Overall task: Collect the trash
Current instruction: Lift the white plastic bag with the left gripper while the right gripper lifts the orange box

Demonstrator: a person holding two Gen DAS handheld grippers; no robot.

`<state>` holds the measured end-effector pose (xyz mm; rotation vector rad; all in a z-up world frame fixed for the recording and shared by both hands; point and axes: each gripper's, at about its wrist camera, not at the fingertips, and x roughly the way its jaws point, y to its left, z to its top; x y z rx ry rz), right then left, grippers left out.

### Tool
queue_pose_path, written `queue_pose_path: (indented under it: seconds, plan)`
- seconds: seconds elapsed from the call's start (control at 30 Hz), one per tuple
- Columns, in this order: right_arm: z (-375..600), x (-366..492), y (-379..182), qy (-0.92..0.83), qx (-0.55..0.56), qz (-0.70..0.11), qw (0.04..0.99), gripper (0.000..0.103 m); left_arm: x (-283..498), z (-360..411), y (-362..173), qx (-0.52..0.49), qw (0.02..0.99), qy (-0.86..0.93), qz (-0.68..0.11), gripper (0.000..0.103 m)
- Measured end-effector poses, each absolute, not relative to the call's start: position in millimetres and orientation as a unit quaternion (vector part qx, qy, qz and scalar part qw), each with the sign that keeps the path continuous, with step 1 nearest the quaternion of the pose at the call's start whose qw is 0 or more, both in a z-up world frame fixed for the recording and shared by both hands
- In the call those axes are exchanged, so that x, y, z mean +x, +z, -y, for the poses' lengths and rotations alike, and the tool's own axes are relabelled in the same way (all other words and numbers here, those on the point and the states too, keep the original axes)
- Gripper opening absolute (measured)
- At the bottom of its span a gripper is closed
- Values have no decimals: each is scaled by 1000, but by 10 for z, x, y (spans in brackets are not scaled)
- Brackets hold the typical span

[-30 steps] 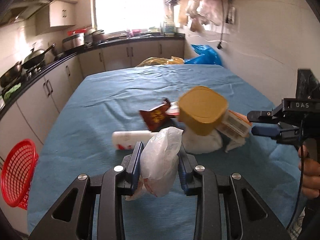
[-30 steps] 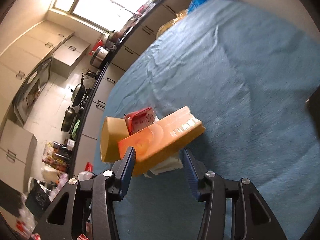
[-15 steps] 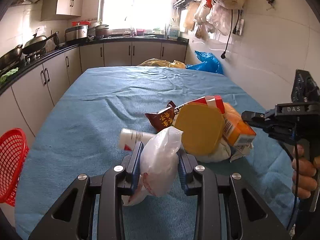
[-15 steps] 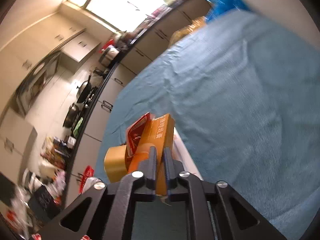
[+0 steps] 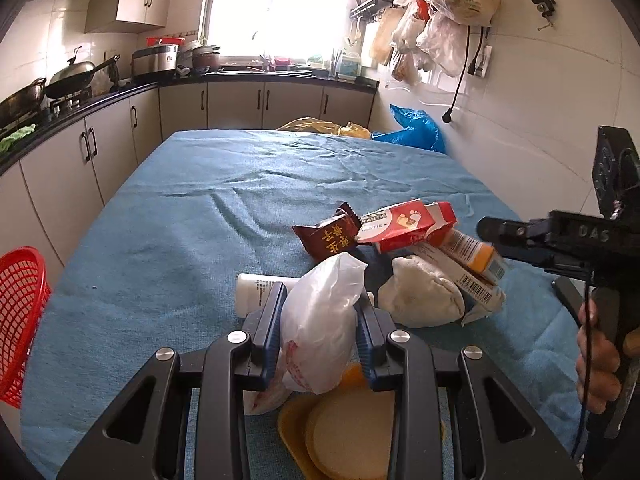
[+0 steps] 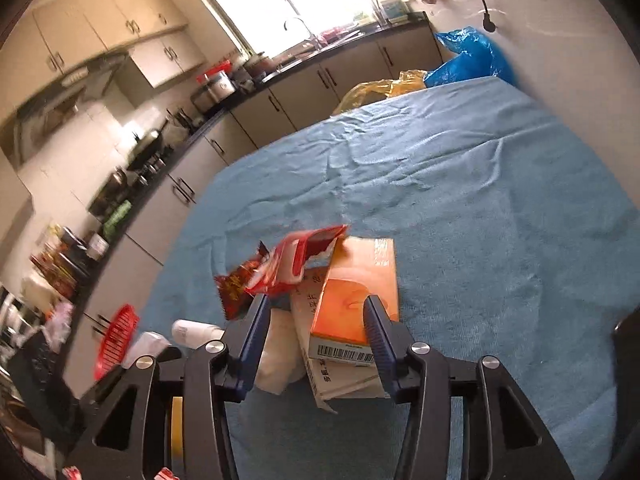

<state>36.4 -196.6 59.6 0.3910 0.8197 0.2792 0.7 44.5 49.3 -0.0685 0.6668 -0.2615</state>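
Right, the left gripper (image 5: 320, 330) is clamped on a crumpled white plastic bag (image 5: 322, 320), the bag bulging up between both blue pads, so that hand is busy. The right gripper (image 6: 314, 336) has its jaws spread wide with nothing pinched, and sitting right in the gap is the orange carton (image 6: 356, 292), lying on the heap of trash over toward the right edge of the blue-covered table (image 5: 160, 240). Here's the relation that matters: the carton's long axis runs away from the right gripper, roughly along its fingers, barcode end nearest, so the jaws straddle its short width, which looks like a workable line for a squeeze. The left-hand finger (image 6: 252, 340) sits beside a white wad (image 6: 276, 364) and under the red packet (image 6: 296, 260), and those could get caught in the close. In the left view the brown snack wrapper (image 5: 328, 236) and a white bottle (image 5: 260, 292) lie just beyond the held bag, and a yellow lid (image 5: 348, 436) rests under the fingers at the near edge. The red basket (image 5: 20, 320) hangs off the left edge, well apart from the heap, a likely drop point, I'd judge
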Motion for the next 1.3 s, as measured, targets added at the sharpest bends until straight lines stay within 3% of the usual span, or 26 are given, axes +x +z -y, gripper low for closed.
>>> queue_pose_path:
  seconds: [0.2,0.37,0.6,0.63,0.7,0.77,1.3]
  plan:
    - [2007,377,625,104,166,-389,900,54,4,-471,481,-39,935,-127,-330,32]
    - [2049,413,572,82,141,-397,903,64,52,-510,448,-50,930,-118,-343,33]
    - [2024,501,386,95,143,-418,892,64,124,-536,373,-58,923,-108,-366,34]
    - [2023,506,366,97,144,-418,891,64,132,-536,365,-59,922,-108,-368,34]
    - [2037,508,335,102,150,-420,889,53,141,-540,351,-61,920,-108,-371,34]
    - [2049,498,331,104,152,-416,890,52,140,-549,350,-62,920,-108,-371,34]
    - [1783,-225,925,143,102,-206,963,52,-94,-759,577,-94,952,-72,-282,33]
